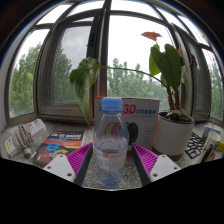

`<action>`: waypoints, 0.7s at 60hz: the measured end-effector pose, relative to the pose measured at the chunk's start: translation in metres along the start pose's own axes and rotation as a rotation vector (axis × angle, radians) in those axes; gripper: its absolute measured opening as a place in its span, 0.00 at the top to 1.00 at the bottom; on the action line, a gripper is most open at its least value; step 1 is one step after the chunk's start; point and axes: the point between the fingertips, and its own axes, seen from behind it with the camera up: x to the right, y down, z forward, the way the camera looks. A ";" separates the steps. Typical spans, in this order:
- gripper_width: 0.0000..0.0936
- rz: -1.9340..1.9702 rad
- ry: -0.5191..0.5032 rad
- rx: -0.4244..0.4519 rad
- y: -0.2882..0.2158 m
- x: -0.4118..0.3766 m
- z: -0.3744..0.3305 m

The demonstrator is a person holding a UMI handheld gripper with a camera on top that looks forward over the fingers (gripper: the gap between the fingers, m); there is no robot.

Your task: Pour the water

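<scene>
**Currently: bottle between gripper fingers**

Clear plastic water bottle with blue cap [110, 142] stands upright on the speckled stone counter [120, 178], between the magenta-padded fingers of the gripper [111, 163]. Fingers spread wide, small gaps either side; nothing clamped. White potted plant [172, 128] at two o'clock. Books [62, 140] at ten o'clock.

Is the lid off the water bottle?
No, the water bottle has its blue cap on top, and it stands between the fingers of the open gripper.
</scene>
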 end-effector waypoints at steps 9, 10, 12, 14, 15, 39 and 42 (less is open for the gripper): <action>0.47 -0.015 0.002 0.005 0.008 -0.002 0.021; 0.48 -0.016 0.006 0.017 0.006 -0.001 0.021; 0.50 -0.016 0.003 0.027 0.006 -0.003 0.021; 0.54 -0.024 0.000 0.032 0.005 -0.004 0.022; 0.56 -0.029 -0.003 0.034 0.005 -0.005 0.022; 0.69 0.167 -0.179 0.217 -0.098 -0.016 -0.044; 0.69 0.287 -0.238 0.257 -0.129 -0.011 -0.064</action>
